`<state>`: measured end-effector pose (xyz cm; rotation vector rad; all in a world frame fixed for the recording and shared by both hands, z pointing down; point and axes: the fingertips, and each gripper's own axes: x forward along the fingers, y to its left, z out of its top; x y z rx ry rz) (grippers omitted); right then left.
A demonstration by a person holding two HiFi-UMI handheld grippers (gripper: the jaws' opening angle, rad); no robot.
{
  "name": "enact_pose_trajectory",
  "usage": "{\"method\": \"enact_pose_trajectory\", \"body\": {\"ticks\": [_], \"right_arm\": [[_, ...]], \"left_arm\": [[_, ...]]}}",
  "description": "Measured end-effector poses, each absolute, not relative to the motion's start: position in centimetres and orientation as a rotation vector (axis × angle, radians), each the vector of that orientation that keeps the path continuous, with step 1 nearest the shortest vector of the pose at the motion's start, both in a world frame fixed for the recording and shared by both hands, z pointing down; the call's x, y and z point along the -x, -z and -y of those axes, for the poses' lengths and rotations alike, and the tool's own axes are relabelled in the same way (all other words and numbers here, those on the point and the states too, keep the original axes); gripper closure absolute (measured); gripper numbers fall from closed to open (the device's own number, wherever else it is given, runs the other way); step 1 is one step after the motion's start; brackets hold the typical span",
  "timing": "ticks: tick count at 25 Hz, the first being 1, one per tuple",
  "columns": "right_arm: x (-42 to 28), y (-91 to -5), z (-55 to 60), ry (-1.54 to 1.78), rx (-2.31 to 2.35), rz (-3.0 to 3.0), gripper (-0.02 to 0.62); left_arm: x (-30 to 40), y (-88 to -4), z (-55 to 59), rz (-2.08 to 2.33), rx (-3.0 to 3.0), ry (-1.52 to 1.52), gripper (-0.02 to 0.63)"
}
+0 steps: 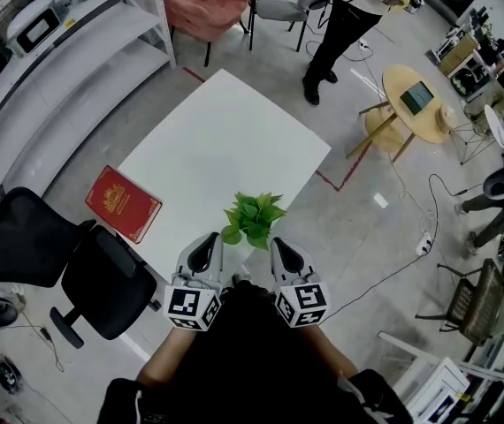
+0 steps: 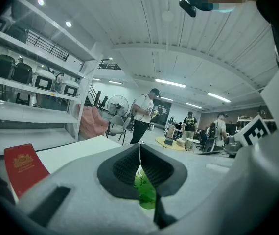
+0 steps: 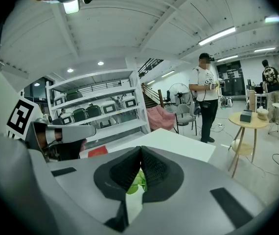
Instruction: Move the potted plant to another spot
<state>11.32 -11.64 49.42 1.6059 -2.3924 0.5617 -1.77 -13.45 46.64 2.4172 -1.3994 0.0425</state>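
At the far left, a white shelving unit [image 1: 57, 51] runs along the wall, and a black office chair [image 1: 102, 281] stands by the near-left corner of the white worktop [image 1: 225, 140]. A red book [image 1: 123, 202] lies flat on the worktop's left edge.

The left claw [image 1: 206, 244] is held close in front of the person's body. Its marker cube is nearest the torso and its nose points forward over the near edge of the worktop, tipped slightly downward. In the left gripper view its two dark ribbed pads [image 2: 125, 168] meet at the tip, so the claw is closed with nothing gripped. Green leaves show only through the gap below the pads.

The potted plant [image 1: 254, 217] stands upright on the worktop near its near edge. It sits between the two claws and just ahead of their tips, and neither claw appears to touch it.

The right claw [image 1: 280, 247] mirrors the left one. It lies parallel beside it at about the same height and points forward with a somewhat steeper downward tilt. Its pads [image 3: 154, 168] are likewise pressed together and hold nothing, with the plant's leaves visible beyond them. Both bare forearms angle in from the bottom of the head view.

Further right on the floor stands a round wooden table [image 1: 420, 102].
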Motion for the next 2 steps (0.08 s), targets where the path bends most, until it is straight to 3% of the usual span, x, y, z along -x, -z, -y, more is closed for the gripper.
{"method": "enact_pose_trajectory", "body": {"ticks": [2], "right_arm": [[-11.32, -49.45, 11.66, -0.562, -1.607, 2.394, 0.583]], "left_arm": [[1.77, -46.69, 13.46, 1.399, -2.417, -0.044, 0.588]]}}
